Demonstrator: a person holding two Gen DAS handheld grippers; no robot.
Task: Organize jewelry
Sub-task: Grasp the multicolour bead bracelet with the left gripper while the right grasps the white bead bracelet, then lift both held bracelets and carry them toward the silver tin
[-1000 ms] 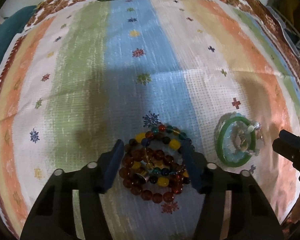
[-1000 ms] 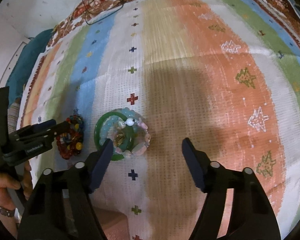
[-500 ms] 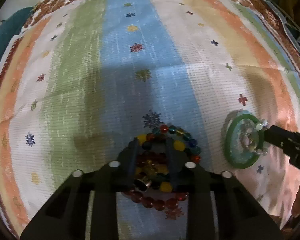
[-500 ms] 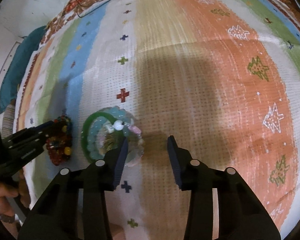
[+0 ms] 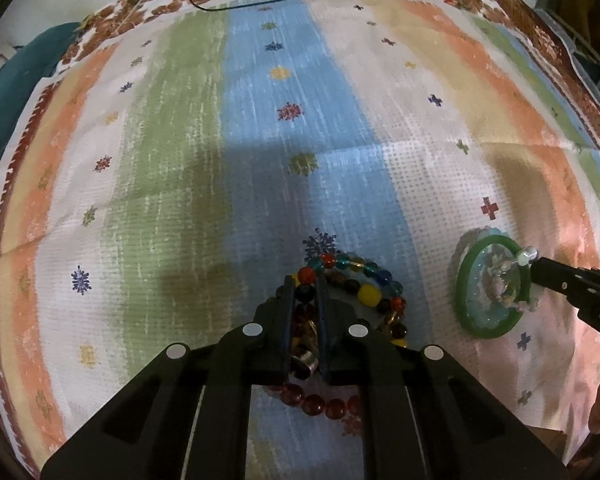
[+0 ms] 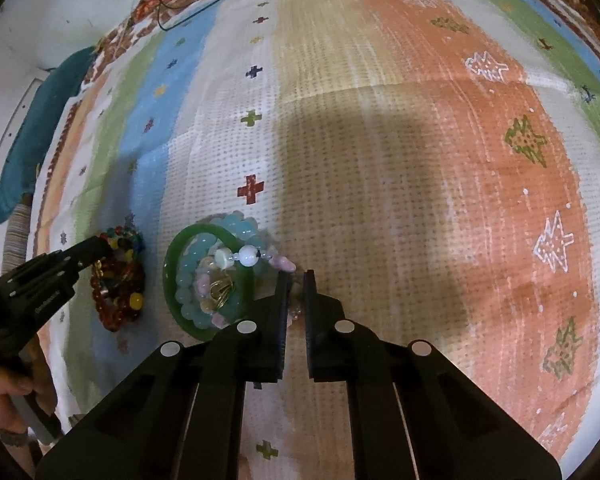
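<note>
A pile of dark red and multicoloured bead bracelets (image 5: 360, 296) lies on the striped cloth (image 5: 180, 200). My left gripper (image 5: 305, 284) is shut on beads of that pile; it also shows in the right wrist view (image 6: 96, 248). To the right lies a green bangle (image 6: 180, 248) with pale blue and pink bead bracelets (image 6: 284, 264) stacked in it. My right gripper (image 6: 296, 276) is shut on the pink beads at the stack's right edge. The green bangle also shows in the left wrist view (image 5: 466, 280), with the right gripper's tip (image 5: 540, 266) on it.
A black cord (image 5: 240, 0) lies at the far edge of the cloth. A teal cushion (image 6: 40, 120) sits off the cloth's left side. A hand (image 6: 4, 396) holds the left gripper.
Both grippers went from wide open to shut. The left closed on the dark bead pile, the right on the pink beads beside the green bangle.
</note>
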